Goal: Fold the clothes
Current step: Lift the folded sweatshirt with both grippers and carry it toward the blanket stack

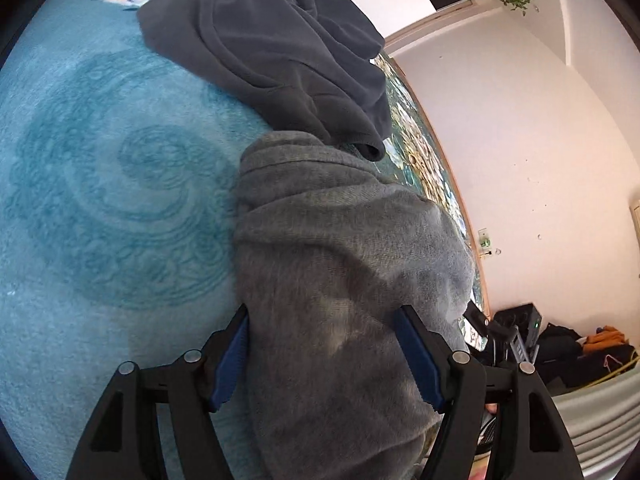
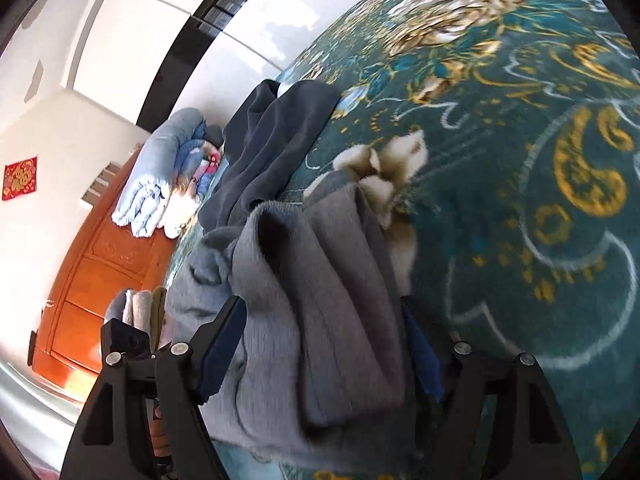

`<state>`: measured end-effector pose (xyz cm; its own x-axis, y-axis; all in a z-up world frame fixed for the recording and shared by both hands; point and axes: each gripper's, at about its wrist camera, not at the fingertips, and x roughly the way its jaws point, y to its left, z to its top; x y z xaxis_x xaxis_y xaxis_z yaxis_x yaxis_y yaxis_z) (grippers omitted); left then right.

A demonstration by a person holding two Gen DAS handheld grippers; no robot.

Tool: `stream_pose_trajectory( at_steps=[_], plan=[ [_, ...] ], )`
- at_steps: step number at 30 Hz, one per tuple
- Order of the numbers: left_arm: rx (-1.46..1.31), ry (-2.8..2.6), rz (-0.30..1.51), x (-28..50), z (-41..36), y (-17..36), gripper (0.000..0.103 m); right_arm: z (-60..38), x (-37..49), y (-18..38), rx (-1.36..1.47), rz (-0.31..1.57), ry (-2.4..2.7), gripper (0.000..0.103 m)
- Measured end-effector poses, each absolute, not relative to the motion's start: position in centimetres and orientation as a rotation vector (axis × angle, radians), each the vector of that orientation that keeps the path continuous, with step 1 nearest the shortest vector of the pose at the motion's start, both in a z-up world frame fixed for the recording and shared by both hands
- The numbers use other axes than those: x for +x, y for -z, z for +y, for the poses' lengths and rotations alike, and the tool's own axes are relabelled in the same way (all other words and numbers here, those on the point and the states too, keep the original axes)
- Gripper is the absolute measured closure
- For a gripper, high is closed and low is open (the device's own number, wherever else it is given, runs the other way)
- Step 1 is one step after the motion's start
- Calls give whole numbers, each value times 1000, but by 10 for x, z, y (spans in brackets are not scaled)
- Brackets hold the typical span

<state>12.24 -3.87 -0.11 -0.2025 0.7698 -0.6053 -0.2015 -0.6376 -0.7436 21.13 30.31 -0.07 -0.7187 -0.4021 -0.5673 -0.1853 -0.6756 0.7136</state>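
Observation:
A thick, fuzzy light grey garment (image 1: 340,240) is bunched into a bundle that fills the gap of my left gripper (image 1: 323,316). The blue pads (image 1: 232,360) press on both of its sides. The same grey garment (image 2: 320,280), with a cream fur trim (image 2: 384,168) at its far end, sits between the fingers of my right gripper (image 2: 320,308), which is closed on it. Just beyond it, a dark grey garment (image 1: 272,48) lies crumpled on the bed, also seen as the dark grey garment (image 2: 268,144) in the right wrist view.
The bed carries a light blue patterned blanket (image 1: 100,200) and a dark teal floral spread (image 2: 520,200). Folded quilts (image 2: 160,184) are stacked by an orange wooden headboard (image 2: 100,280). A pale wall (image 1: 520,140) and dark bags (image 1: 560,344) lie past the bed's edge.

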Motion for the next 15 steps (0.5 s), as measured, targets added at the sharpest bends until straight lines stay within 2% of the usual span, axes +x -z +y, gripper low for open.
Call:
stream_pose_trajectory(
  at_steps=[4, 5, 7, 8, 9, 11, 13, 15],
  plan=[
    [-1384, -1934, -666, 130, -39, -7, 31, 298, 208, 2, 1110, -1194, 2533, 25],
    [-1371, -1954, -652, 135, -41, -12, 35, 295, 209, 3, 1099, -1192, 2527, 25],
    [-1344, -1994, -623, 144, -46, -24, 71, 289, 214, 5, 1074, -1212, 2495, 27],
    [-1330, -2014, -609, 148, -48, -30, 77, 288, 217, 6, 1073, -1232, 2484, 41],
    [-1317, -2033, -594, 153, -50, -36, 86, 288, 219, 7, 1071, -1257, 2475, 49],
    [-1289, -2072, -565, 162, -55, -47, 89, 292, 223, 7, 1040, -1324, 2455, 66],
    [-1260, -2110, -535, 171, -59, -59, 90, 295, 230, 3, 990, -1388, 2428, 71],
    [-1231, -2147, -505, 180, -64, -70, 90, 290, 237, -10, 943, -1377, 2420, 72]
  ],
)
